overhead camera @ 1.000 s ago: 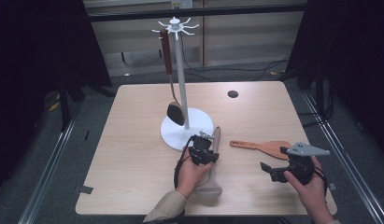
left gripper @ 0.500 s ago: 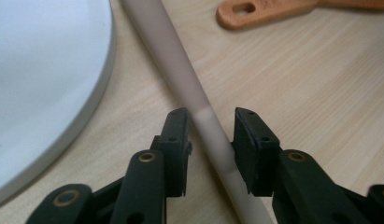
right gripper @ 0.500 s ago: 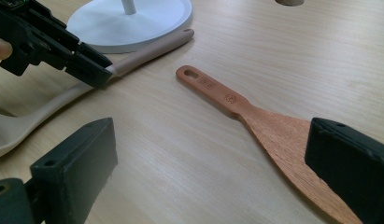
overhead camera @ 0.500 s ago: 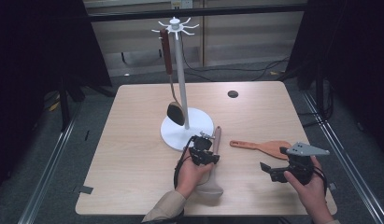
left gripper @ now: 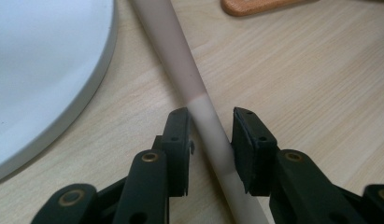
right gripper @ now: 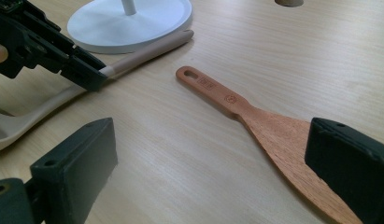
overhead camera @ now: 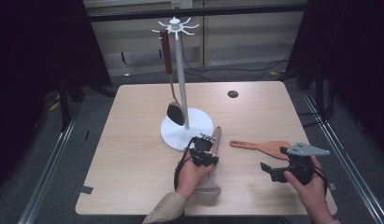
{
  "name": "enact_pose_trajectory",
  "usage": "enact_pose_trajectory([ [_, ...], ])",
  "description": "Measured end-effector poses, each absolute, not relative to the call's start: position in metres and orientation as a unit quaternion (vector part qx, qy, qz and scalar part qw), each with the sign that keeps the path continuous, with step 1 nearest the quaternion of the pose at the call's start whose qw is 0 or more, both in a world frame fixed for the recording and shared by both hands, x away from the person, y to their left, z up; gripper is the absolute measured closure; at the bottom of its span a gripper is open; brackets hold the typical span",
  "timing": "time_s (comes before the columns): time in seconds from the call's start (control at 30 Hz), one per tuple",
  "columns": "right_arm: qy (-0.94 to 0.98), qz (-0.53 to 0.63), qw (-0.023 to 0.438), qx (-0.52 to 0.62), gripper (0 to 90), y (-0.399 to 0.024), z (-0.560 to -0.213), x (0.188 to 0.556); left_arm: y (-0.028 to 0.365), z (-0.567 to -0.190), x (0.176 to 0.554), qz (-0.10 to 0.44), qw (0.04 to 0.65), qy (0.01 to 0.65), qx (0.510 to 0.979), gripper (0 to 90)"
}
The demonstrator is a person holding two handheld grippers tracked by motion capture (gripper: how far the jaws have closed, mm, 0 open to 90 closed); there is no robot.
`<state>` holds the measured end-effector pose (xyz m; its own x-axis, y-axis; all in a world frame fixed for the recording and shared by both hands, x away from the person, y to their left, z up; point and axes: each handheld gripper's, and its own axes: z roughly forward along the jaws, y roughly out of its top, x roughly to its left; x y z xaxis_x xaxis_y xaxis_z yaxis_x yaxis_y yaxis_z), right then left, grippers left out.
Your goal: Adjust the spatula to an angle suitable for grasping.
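A beige spoon [overhead camera: 216, 136] lies on the table with its handle tip against the white stand's round base [overhead camera: 187, 126]. My left gripper [overhead camera: 201, 150] is shut on that handle; in the left gripper view the two pads [left gripper: 248, 140] hug the handle [left gripper: 180, 60] at table height. A wooden spatula [overhead camera: 262, 147] lies flat to the right of the spoon. My right gripper [overhead camera: 270, 170] hovers just in front of it, jaws wide open. In the right gripper view the spatula [right gripper: 236, 105] runs between the jaws, its blade close to the right one.
The stand's pole carries a dark ladle [overhead camera: 175, 112] with a brown handle, hung from the hooks at the top. A small round hole [overhead camera: 232, 94] is in the table at the back right. The table's front edge is near both hands.
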<state>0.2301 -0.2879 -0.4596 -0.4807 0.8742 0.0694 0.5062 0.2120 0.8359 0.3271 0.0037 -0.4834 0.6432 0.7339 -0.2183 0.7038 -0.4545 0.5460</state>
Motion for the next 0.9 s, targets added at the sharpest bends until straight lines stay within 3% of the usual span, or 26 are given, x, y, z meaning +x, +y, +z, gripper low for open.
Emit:
enact_pose_trajectory([
  [0.43,0.749,0.425,0.215,0.460,1.5,-0.287,-0.460,0.230,0.026,-0.479,0.321,0.042,0.290,0.413,0.862,74.2],
  [0.9,0.752,0.423,0.216,0.458,1.6,-0.286,-0.460,0.230,0.027,-0.476,0.325,0.029,0.262,0.410,0.873,73.1],
])
